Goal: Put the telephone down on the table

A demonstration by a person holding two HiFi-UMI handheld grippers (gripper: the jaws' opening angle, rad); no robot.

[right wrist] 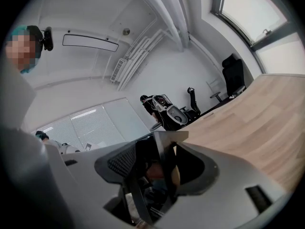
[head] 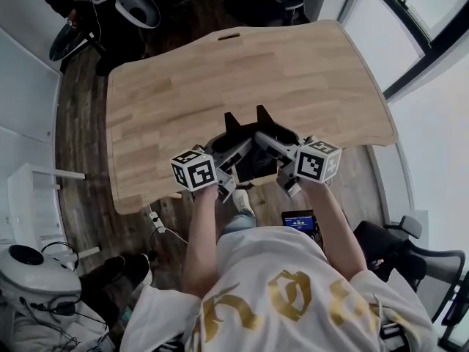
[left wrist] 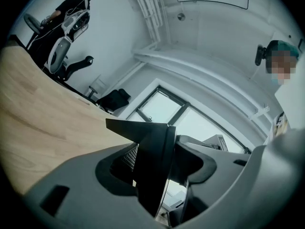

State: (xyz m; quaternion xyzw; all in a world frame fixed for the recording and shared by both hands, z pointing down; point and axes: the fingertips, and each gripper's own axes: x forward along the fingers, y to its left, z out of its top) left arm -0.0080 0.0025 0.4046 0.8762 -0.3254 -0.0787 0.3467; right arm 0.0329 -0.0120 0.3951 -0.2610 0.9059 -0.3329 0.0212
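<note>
- L claw (left wrist: 159,159): jaws part-spread, pads pinching the telephone (left wrist: 151,171), a black slab seen edge-on betw. them.
- R claw (right wrist: 159,168): likewise clamped on the telephone, with the dark slab wedged betw. its pads.
- Head view: both claws angle inward toward each other. The telephone bridges the gap betw. their tips, one end in each.
- Tabletop (head: 183,86): light wood, bare, stretching ahead of both claws and under their tips. The telephone is over its near edge. Can't tell if it touches the wood.
- Marker cubes (head: 194,169): one at each claw's rear, the L one just ahead of the person's forearm (head: 201,233).
- Window (left wrist: 162,109): well beyond the L claw's tips, past the tabletop's far side.
- Office chair (right wrist: 233,75): far ahead of the R claw, by the tabletop's far end.
</note>
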